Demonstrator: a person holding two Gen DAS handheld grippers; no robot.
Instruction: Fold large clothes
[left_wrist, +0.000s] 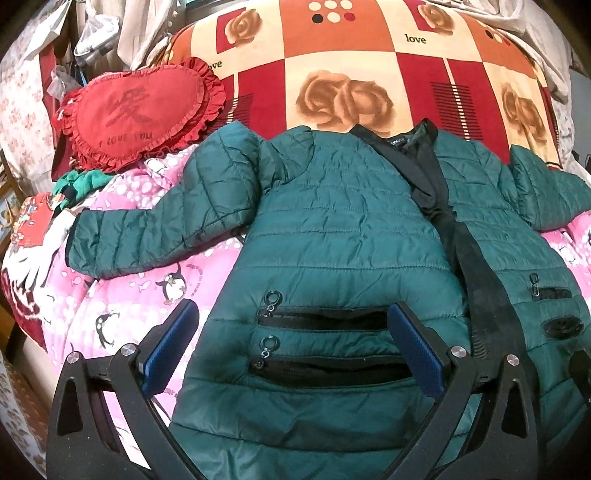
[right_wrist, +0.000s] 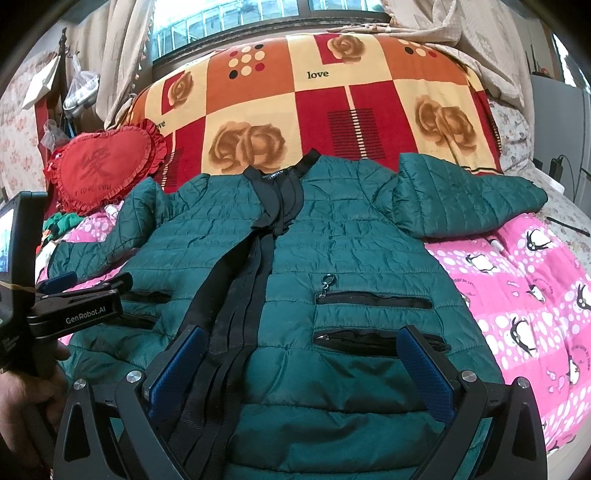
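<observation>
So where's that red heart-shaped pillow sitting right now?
The red heart-shaped cushion lies at the far left of the bed in both views, just beyond the green quilted jacket's outstretched sleeve, against the rose-patterned blanket.

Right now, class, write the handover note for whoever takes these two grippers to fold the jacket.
Left gripper: open, empty, over the jacket's left pockets.
Right gripper: open, empty, over the right pockets.
Jacket: flat on the bed, front up, collar far from you, sleeves spread out to both sides.
Red heart cushion lies near the left sleeve.
Done: spread out.
Left: every fold; the sleeves probably come first.
</observation>
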